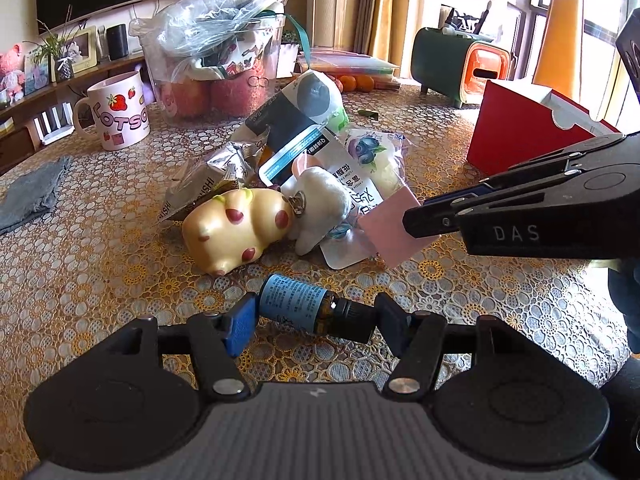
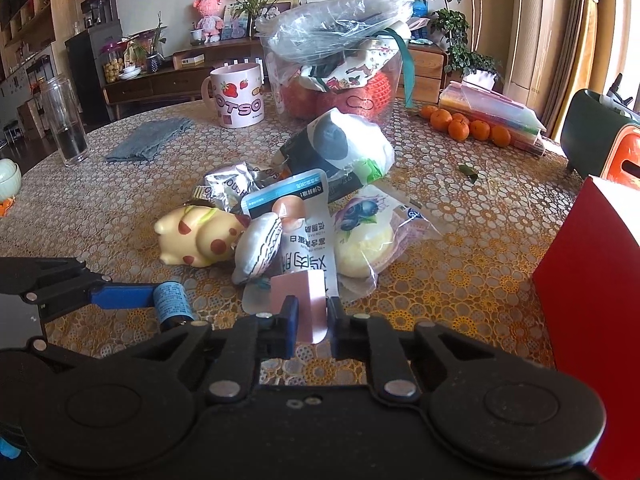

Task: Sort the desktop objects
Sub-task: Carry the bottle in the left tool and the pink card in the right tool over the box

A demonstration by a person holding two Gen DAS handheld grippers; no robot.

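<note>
My left gripper (image 1: 316,316) is shut end to end on a small brown bottle with a blue label (image 1: 296,300), held just above the lace tablecloth (image 1: 100,248). The same bottle (image 2: 172,300) shows at the left of the right wrist view. My right gripper (image 2: 312,320) is shut on a pink card (image 2: 300,300) at the near edge of the pile. In the left wrist view this gripper (image 1: 420,220) comes in from the right with the pink card (image 1: 388,236) in its tips.
The pile holds a yellow spotted pig toy (image 1: 236,228), a white plush (image 1: 320,204) and several snack packets (image 2: 308,216). A red box (image 2: 592,300) stands to the right. Behind are a strawberry mug (image 1: 116,116), a clear tub of bags (image 1: 216,68), a grey cloth (image 2: 152,138) and oranges (image 2: 460,126).
</note>
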